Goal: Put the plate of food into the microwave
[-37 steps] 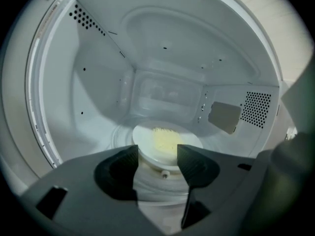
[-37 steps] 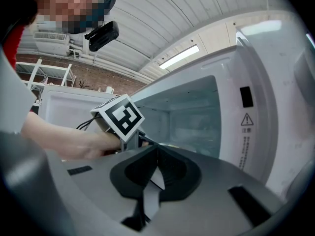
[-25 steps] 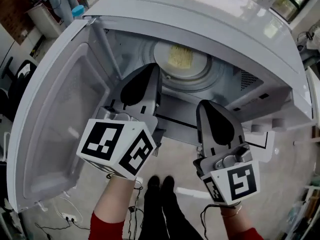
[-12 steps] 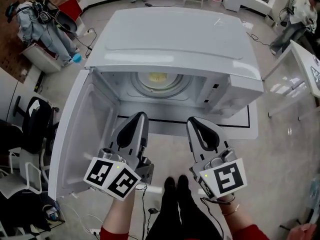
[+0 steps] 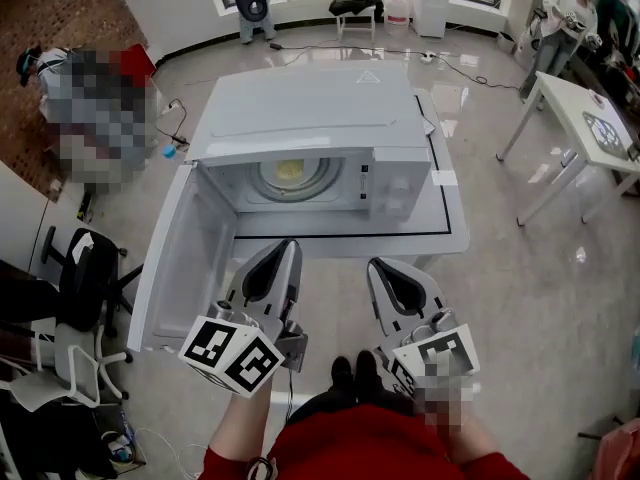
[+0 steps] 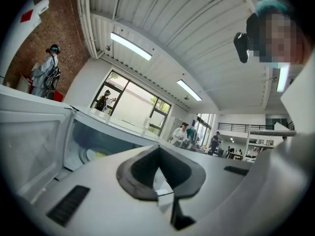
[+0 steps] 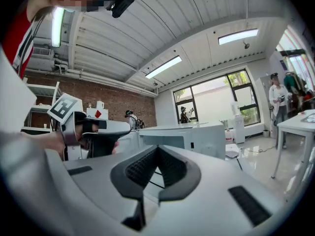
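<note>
At the far left an office chair (image 5: pixel 85 268) stood on the grey floor (image 5: pixel 540 298). Next to it the microwave's door (image 5: pixel 185 258) hung wide open, swung out to the left, its inner face turned toward the cavity.

We held the left gripper (image 5: pixel 283 253) just right of that door, low and in front of the opening, well short of the cavity. Its jaws were pressed together with nothing between them, and its own view looked over the closed tips toward the opening.

The white microwave (image 5: pixel 300 118) sat on a low white table (image 5: pixel 450 223) marked with a black line. The plate of food (image 5: pixel 291 171) lay inside the microwave, on the round turntable in the middle of the cavity, with a pale yellow heap on it. Both grippers were well apart from it.

Lower down, between the two grippers, we saw our dark shoes (image 5: pixel 352 370).

We held the right gripper (image 5: pixel 378 271) just beside the left one, at about the same height, in front of the table's near edge. Its jaws were likewise closed tip to tip and held nothing. Its view showed the left gripper at its left and the microwave beyond.

Farther right a white side table (image 5: pixel 585 128) stood well apart from the microwave. A person (image 5: pixel 565 13) was near the top right corner, beyond it.
</note>
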`<action>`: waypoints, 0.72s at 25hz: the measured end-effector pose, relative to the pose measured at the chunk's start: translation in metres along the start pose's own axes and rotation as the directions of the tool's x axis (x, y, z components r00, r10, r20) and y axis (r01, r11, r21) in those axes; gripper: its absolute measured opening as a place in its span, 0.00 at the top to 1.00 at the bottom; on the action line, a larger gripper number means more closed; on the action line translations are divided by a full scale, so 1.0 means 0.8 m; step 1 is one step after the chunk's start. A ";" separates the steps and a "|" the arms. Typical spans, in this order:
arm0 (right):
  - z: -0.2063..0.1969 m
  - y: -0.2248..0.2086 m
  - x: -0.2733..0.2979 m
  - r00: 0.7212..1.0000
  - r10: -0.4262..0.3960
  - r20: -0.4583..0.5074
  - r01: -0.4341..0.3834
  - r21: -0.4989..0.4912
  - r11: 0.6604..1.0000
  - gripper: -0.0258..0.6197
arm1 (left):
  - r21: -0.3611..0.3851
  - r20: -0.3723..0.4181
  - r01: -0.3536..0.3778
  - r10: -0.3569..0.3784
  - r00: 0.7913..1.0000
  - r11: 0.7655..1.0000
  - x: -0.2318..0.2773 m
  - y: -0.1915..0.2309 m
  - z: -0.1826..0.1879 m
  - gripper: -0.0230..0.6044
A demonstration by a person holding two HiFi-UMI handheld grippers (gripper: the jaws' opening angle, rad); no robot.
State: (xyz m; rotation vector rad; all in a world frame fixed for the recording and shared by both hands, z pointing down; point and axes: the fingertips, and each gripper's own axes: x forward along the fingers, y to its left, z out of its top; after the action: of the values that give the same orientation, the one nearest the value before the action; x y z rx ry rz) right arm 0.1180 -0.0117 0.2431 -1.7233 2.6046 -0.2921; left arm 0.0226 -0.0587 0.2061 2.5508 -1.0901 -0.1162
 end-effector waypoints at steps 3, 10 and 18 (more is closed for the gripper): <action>0.011 -0.001 -0.014 1.000 -0.009 0.020 0.009 -0.003 1.000 0.94 | -0.008 -0.002 0.001 -0.001 1.000 1.000 -0.009 -0.017 -0.005 0.95; 0.030 -0.001 -0.038 0.998 -0.025 0.061 0.027 -0.031 0.999 0.94 | -0.060 0.002 0.008 -0.008 1.000 0.998 -0.032 -0.040 -0.021 0.95; 0.029 0.008 -0.042 0.998 0.006 0.060 -0.001 -0.077 0.997 0.94 | -0.039 -0.004 0.003 -0.003 1.000 0.999 -0.040 -0.043 -0.035 0.95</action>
State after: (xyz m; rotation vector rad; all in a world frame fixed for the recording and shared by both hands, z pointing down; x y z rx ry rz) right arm 0.1279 0.0180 0.2158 -1.7213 2.6085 -0.1390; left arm 0.0295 -0.0055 0.2175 2.5170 -1.0726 -0.1323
